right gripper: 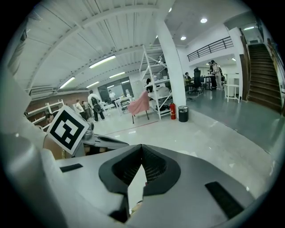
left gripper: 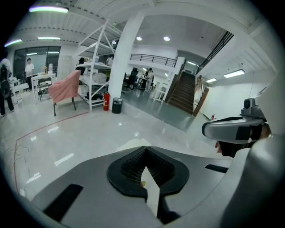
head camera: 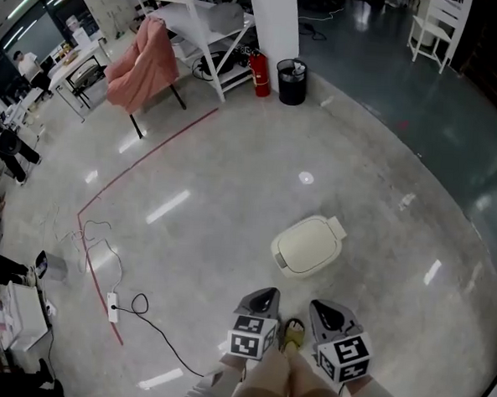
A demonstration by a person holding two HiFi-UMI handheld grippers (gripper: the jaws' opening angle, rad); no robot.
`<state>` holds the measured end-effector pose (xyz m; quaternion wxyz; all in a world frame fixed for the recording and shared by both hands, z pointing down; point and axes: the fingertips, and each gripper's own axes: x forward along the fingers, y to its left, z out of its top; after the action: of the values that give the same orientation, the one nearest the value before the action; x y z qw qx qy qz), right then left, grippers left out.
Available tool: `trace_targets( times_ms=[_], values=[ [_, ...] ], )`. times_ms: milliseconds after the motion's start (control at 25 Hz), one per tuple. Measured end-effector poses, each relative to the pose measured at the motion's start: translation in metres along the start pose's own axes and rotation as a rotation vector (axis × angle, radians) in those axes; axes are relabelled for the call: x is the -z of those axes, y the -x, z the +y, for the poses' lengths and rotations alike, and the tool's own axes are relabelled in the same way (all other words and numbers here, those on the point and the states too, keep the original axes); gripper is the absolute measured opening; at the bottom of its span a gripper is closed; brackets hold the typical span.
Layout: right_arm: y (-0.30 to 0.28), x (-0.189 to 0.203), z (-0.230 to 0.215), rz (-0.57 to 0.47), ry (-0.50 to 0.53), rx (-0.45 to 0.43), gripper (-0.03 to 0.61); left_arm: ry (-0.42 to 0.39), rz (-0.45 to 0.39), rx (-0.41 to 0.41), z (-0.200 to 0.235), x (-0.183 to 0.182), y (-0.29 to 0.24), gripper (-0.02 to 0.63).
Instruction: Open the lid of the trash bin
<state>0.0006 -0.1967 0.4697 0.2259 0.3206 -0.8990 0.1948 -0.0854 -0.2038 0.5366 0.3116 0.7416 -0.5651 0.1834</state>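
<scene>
Two tools hang at the near edge of the head view, the left tool (head camera: pixel 263 298) and the right tool (head camera: pixel 326 308). Each has its jaw tips pressed together on nothing. Just beyond them, slightly right, the cream trash bin (head camera: pixel 308 246) stands on the floor (head camera: pixel 189 207), lid down. In the left gripper view only a pale sliver of it clears the tool's body.

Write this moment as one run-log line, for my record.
trash bin: lid closed, untouched | left gripper: shut, empty | right gripper: shut, empty
</scene>
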Motion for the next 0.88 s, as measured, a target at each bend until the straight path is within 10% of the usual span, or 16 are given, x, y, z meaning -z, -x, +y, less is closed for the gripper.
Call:
trace_targets(
  times_ms=[880],
  values=[
    [-0.102, 0.083, -0.031, 0.059, -0.14, 0.065, 0.0, -0.007, 0.258, -0.036, 0.097, 0.139, -0.199, 0.003]
  ],
)
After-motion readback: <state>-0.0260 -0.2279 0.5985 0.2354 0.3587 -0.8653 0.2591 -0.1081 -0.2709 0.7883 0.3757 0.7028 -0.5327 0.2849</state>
